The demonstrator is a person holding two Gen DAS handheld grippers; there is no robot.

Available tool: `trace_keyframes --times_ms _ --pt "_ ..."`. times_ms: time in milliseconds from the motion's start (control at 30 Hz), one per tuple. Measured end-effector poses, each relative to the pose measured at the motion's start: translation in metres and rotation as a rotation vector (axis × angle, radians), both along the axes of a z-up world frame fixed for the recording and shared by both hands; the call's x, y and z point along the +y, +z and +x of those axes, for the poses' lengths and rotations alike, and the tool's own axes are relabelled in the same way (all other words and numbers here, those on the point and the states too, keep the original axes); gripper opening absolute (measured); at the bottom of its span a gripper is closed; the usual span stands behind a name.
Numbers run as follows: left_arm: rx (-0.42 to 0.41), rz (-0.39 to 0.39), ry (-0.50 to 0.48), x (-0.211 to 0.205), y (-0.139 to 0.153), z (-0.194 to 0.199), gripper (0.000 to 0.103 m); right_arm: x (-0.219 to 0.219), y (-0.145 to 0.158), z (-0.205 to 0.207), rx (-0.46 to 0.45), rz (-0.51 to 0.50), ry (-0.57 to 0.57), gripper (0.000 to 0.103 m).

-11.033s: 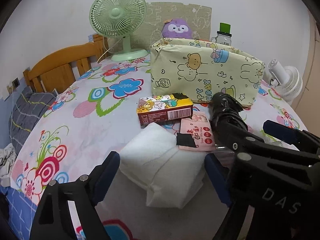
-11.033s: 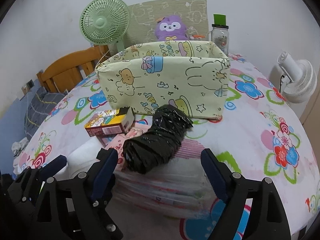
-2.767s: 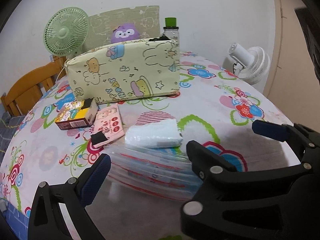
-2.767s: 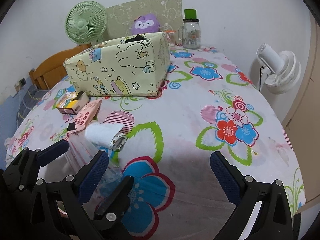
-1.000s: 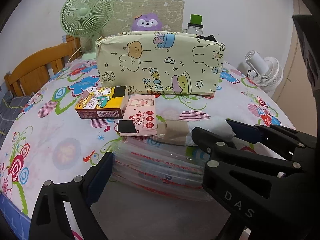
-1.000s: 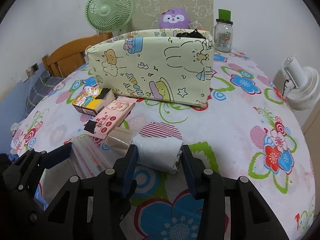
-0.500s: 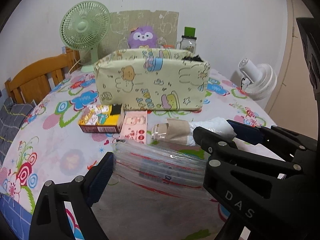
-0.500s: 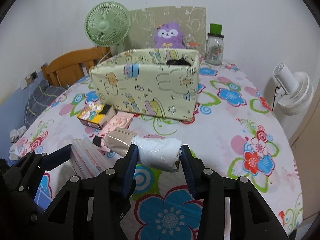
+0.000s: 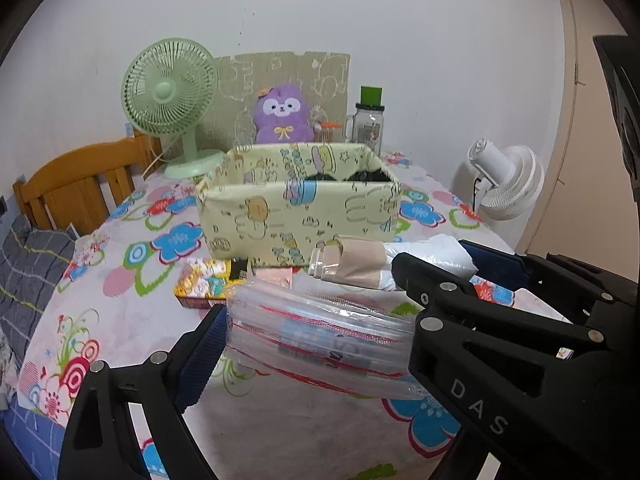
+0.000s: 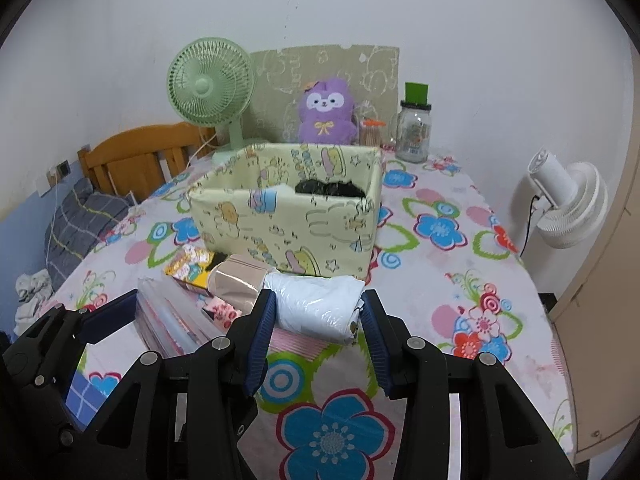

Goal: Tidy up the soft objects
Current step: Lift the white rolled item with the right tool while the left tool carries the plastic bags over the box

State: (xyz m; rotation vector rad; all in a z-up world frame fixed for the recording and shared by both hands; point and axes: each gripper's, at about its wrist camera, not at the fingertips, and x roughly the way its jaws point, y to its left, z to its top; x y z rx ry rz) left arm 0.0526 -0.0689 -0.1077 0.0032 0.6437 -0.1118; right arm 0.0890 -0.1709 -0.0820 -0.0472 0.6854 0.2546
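My left gripper [image 9: 316, 344] is shut on a clear plastic pack with red lines [image 9: 320, 336] and holds it above the floral table; it also shows in the right wrist view [image 10: 172, 320]. My right gripper [image 10: 318, 320] is shut on a white plastic-wrapped roll [image 10: 316, 304] with a brown paper end [image 10: 236, 280], lifted above the table. The roll also shows in the left wrist view [image 9: 424, 256]. A yellow cartoon-print fabric box [image 10: 288, 220] stands behind, with a black bundle [image 10: 332, 188] inside. A yellow snack box [image 10: 188, 268] and a pink tissue pack [image 10: 220, 312] lie in front of it.
A green fan [image 10: 210, 84], a purple plush [image 10: 326, 110] and a glass jar with a green lid [image 10: 414, 128] stand at the back by the wall. A white fan [image 10: 568, 204] is off the table's right edge. A wooden chair [image 10: 140, 156] is at left.
Both grippers have risen, lifting the clear pack and the white roll higher off the table. The inside of the fabric box has come into view.
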Motion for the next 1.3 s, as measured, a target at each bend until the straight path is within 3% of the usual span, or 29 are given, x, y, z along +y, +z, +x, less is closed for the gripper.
trace_keyframes --times_ms 733,1300 --pt "-0.072 0.040 0.006 0.009 0.058 0.015 0.093 0.010 0.058 0.010 -0.066 0.012 -0.034 0.046" --pt "-0.111 0.044 0.001 0.014 0.080 0.051 0.093 0.016 0.083 0.050 -0.103 0.013 -0.041 0.046"
